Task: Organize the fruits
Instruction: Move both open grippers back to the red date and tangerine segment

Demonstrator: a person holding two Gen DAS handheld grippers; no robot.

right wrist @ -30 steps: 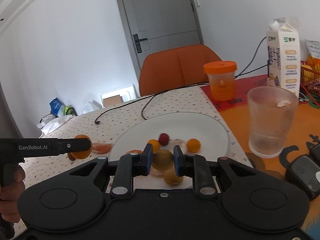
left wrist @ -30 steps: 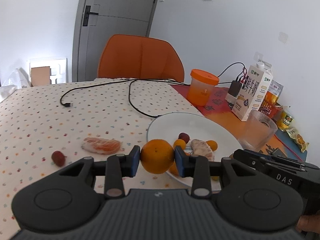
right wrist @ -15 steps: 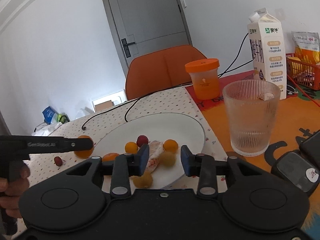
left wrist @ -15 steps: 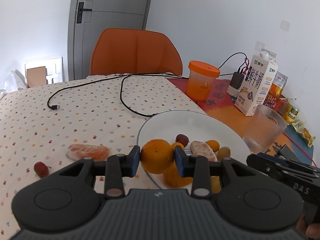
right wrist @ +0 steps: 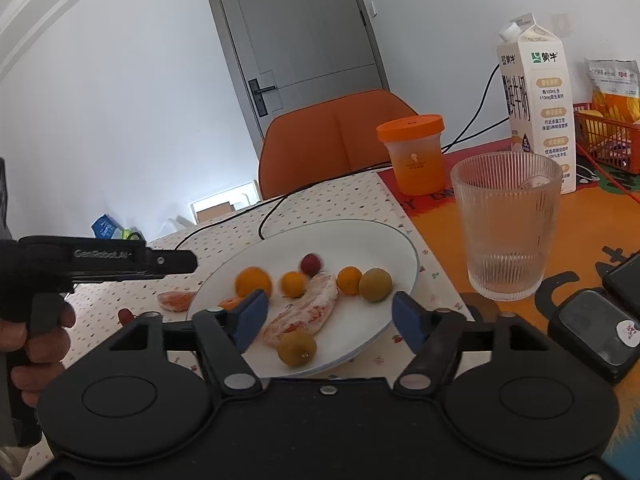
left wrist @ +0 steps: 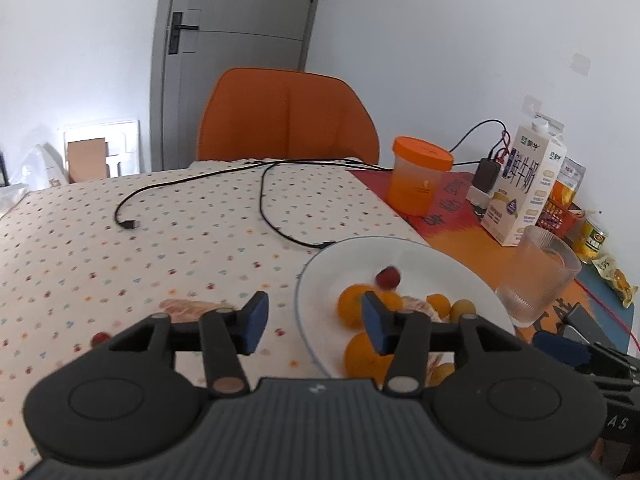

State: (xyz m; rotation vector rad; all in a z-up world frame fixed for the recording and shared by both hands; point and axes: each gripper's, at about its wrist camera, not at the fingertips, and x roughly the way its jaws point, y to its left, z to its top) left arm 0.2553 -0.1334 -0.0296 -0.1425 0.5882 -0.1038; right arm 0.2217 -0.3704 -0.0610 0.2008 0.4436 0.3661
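The left gripper's [left wrist: 314,322] right finger [left wrist: 376,322] is hiding part of an orange [left wrist: 352,306], and the red fruit [left wrist: 387,277] beyond it is looking smeared, perhaps from motion blur.

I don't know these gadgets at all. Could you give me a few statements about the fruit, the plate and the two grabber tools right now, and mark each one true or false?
1. The left gripper holds an orange between its fingers. False: its fingers are spread with nothing between them.
2. The right gripper is open. True.
3. A small dark red round fruit lies on the round white plate. True.
4. Every piece of fruit is already on the plate. False: a peeled orange segment and a small red fruit lie on the dotted tablecloth.
5. The ribbed clear glass lies tipped over. False: it stands upright beside the plate.
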